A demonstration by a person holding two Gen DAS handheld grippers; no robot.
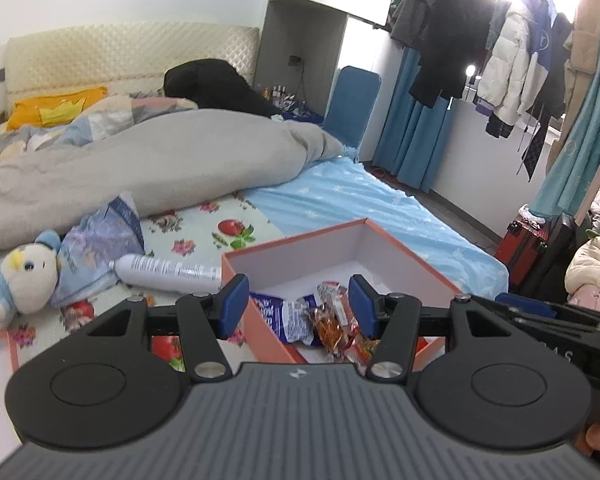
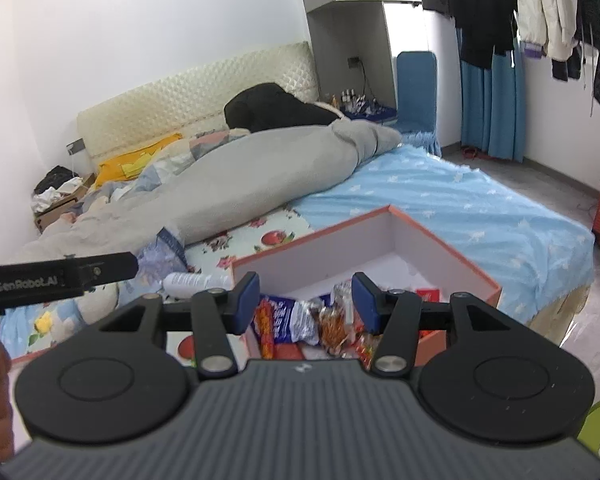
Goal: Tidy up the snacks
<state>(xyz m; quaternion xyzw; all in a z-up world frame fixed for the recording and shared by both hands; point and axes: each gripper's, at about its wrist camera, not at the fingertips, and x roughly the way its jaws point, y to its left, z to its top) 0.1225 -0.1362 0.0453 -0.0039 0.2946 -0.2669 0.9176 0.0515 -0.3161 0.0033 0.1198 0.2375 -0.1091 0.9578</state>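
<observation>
Snacks (image 1: 320, 320) in crinkled blue-white and orange-red wrappers are lying heaped in the near corner of the orange box (image 1: 404, 240) (white inside), while the left gripper (image 1: 298, 306) and right gripper (image 2: 306, 300) are hovering above it, fingers spread, pinching nothing.

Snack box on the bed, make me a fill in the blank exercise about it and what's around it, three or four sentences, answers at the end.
1. The snack packets lie inside the orange box, whose inner walls are ____.
2. The box has no ____ on it; its top is open.
3. The white bottle left of the box lies on its ____.
4. The left gripper and right gripper both have their jaws ____, holding nothing.

Missing words: white; lid; side; open
</observation>
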